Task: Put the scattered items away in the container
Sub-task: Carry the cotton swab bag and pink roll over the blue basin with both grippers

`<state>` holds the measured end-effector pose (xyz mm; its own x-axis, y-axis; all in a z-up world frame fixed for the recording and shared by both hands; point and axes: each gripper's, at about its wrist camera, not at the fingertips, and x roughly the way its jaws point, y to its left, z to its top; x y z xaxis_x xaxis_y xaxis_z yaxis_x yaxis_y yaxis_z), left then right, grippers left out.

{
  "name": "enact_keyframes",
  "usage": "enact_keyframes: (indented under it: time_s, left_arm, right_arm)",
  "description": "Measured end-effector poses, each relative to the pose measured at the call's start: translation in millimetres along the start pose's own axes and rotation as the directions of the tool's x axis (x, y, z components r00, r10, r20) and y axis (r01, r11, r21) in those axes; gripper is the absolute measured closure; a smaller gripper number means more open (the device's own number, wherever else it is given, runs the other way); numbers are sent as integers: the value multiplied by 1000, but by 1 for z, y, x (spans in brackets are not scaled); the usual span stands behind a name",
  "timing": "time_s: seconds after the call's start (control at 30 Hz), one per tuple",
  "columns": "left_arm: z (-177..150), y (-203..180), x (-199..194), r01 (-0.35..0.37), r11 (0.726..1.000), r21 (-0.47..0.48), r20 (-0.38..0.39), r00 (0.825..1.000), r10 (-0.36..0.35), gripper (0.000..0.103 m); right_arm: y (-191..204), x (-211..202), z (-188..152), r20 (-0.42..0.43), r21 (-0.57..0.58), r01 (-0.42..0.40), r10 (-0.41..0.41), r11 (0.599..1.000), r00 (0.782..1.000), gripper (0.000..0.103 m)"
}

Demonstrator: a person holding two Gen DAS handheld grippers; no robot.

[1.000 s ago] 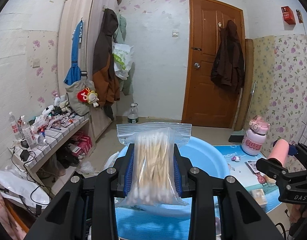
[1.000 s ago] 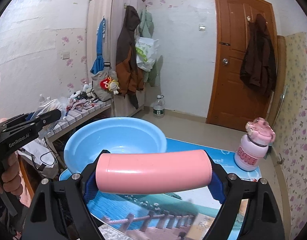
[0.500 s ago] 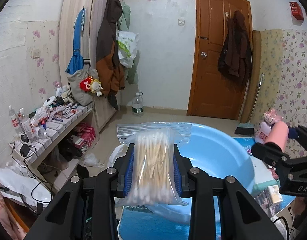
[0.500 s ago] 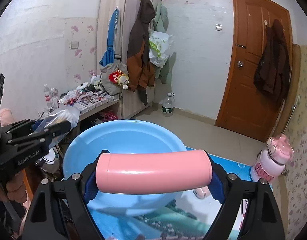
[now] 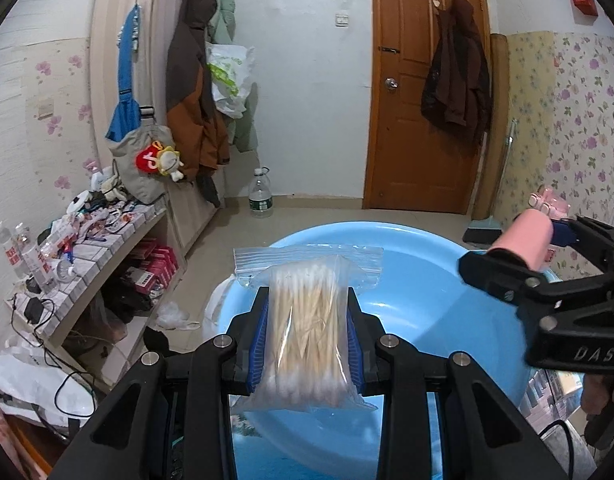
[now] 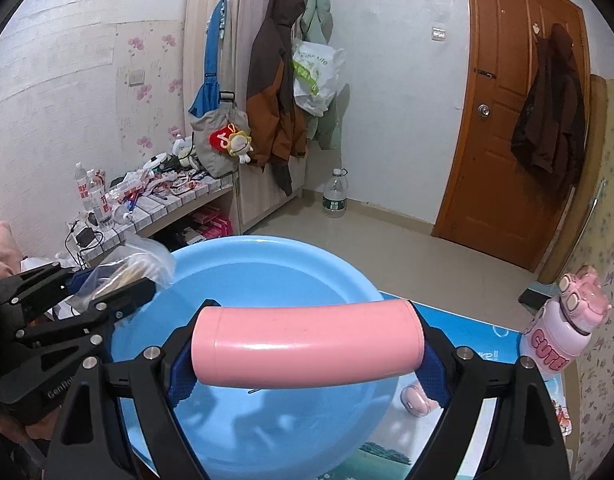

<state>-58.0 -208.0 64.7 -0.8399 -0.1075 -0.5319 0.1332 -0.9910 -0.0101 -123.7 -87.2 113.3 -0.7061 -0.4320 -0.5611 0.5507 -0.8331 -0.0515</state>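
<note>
1. Left gripper [image 5: 307,340]: jaws clamped on the bag of cotton swabs [image 5: 309,332], pads pressing both flat faces. The bag is held upright above the near left rim of the blue basin [image 5: 447,320], not yet inside it.
2. Right gripper [image 6: 307,354]: jaws set wide and clamped on the 2 ends of the pink cylinder [image 6: 307,344], which lies crosswise over the basin's near side.
3. Risk, bag: the film is thin, clear and slippery, and the zip strip stands free above the pads. Judged hazard: released this close to the rim, the bag may catch the lip and fall off the table's left edge.
4. Risk, cylinder: smooth, glossy, round, gripped end to end. Judged hazard: a small loss of squeeze could let it slip out; once dropped, it will likely roll on the basin's curved wall.
5. Risk, collision: the 2 grippers are near each other over the basin. Judged hazard: converging further could knock either load.
6. Basin: rigid, smooth, shallow plastic with a rounded lip, standing at the table's left end on a printed mat [image 6: 479,344]; a hard knock could shift it.
7. Other items: a pink bottle [image 6: 563,328] stands near the table's right edge; a small pink object [image 6: 417,400] lies just beside the basin.
</note>
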Motion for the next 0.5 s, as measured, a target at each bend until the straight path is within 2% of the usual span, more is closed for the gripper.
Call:
enact_keyframes:
  time_s: [0.2,0.5]
  left_arm:
    - [-3,-22,10,38,997,68,-32,999,-36,72]
    - [-12,-41,27,70,993,91,-118,991,-59,71]
  right_arm:
    - [-1,5,-7,-6,-21,19,-20,1000,1000,14]
    - [-13,6,-13,-16,5,26,-25,1000,1000,14]
